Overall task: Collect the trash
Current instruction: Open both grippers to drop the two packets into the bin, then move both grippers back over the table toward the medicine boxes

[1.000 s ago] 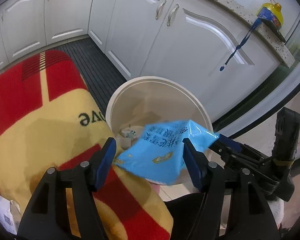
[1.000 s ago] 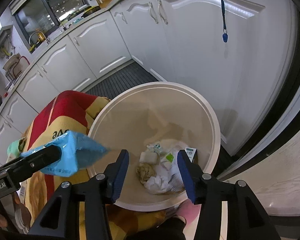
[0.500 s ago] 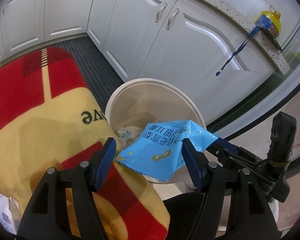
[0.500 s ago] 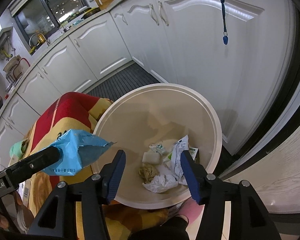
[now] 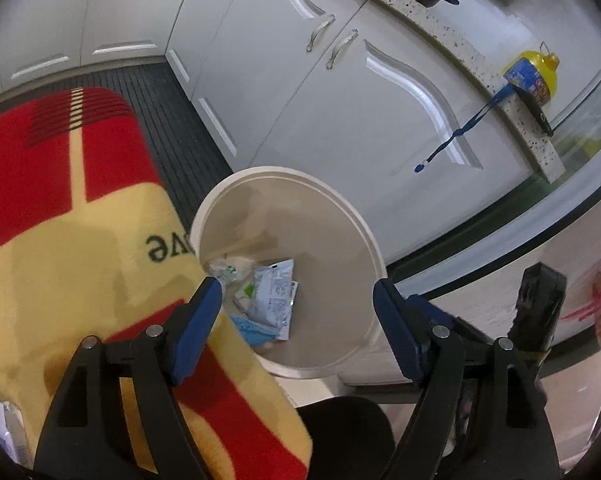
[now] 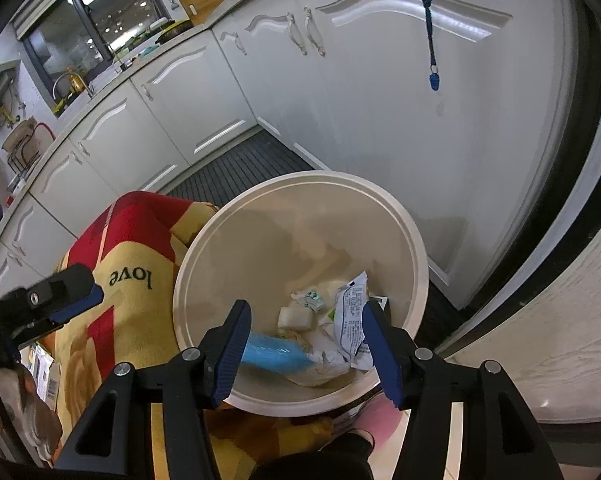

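Gone from between the left gripper's (image 5: 296, 306) blue fingers, the blue packet (image 6: 274, 354) that hung there a second ago now lies in the bin (image 6: 414, 248), low against the near wall. Those jaws have just been opening and stand wide apart with nothing between them. The right gripper (image 6: 304, 340) has also spread a little; its jaws are apart and hold nothing, poised over the bin's mouth. Under them lie crumpled white paper (image 6: 328, 356), a pale block (image 6: 294, 317) and a white wrapper (image 6: 350, 314) with small print too fine to read. Beside the bin, touching its rim, is a red and yellow blanket (image 5: 60, 216) bearing the word "love". White cabinet doors (image 5: 340, 92) stand behind, a blue strap (image 5: 464, 130) hanging from the counter, where a yellow bottle (image 5: 534, 76) with a blue label sits; its lettering is unreadable.
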Available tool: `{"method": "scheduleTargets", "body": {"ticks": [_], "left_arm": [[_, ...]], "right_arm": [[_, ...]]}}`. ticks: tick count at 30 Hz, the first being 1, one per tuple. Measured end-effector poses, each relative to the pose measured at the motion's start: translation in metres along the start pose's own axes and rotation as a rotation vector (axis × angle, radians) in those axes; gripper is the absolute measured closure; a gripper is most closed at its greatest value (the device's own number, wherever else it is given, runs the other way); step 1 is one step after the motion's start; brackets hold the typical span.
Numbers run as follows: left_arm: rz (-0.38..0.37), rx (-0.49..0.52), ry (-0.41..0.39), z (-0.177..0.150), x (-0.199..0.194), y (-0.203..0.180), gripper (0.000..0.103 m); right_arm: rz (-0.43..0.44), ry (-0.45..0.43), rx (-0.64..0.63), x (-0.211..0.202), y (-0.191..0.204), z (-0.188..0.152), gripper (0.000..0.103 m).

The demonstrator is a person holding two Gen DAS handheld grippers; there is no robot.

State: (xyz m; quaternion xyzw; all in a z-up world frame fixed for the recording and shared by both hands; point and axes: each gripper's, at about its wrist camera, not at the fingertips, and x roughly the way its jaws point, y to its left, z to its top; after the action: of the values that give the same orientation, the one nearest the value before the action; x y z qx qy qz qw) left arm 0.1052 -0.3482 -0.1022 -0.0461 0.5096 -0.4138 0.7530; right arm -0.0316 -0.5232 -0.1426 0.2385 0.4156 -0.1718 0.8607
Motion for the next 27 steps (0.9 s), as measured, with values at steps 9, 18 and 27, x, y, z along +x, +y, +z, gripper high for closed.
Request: {"method": "scheduleTargets", "body": {"ticks": [9,18,27], "left_arm": [[0.161,0.078,-0.075,-0.015,-0.020,0.000,0.026],[0.278,0.078,-0.148,-0.031,-0.056,0.012,0.026],[0.341,0.049,-0.195,-0.051,-0.100,0.039,0.026]], "right_arm": [[0.020,0.023,-0.007,0.005,0.008,-0.007,0.047],[0.058,0.031,-0.063,0.000,0.039,-0.014,0.045],[0.122,0.016,-0.148,-0.014,0.090,-0.020,0.042]]}}
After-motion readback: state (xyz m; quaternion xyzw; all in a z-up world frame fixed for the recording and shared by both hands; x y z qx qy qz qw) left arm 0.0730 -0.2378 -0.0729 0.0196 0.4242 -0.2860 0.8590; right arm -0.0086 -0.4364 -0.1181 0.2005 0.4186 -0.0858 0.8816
